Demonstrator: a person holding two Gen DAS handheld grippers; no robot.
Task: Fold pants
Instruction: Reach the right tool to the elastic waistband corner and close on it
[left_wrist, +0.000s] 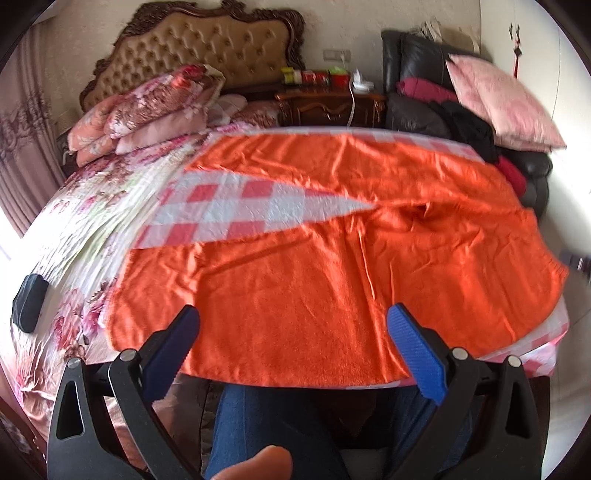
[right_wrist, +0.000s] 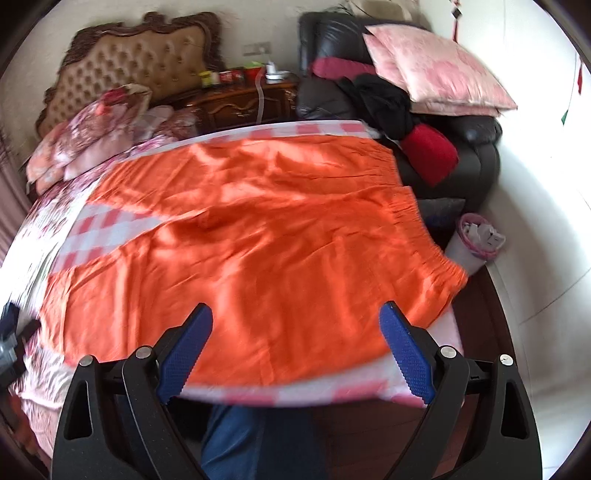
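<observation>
- The orange pants (left_wrist: 332, 258) lie spread flat on the checked sheet (left_wrist: 229, 206) across the bed, waistband to the right, legs splayed to the left with a wedge of sheet showing between them.
- My left gripper (left_wrist: 291, 332) hovers over the near leg, jaws wide apart, holding nothing.
- My right gripper (right_wrist: 295, 328) hangs near the waistband end, jaws apart too, empty.
- Risk, as I judge it: pinching the sheet along with the fabric, which would drag the sheet up into the fold.
- The near hem sits close to the bed edge; a careless tug could slide the pants off.
</observation>
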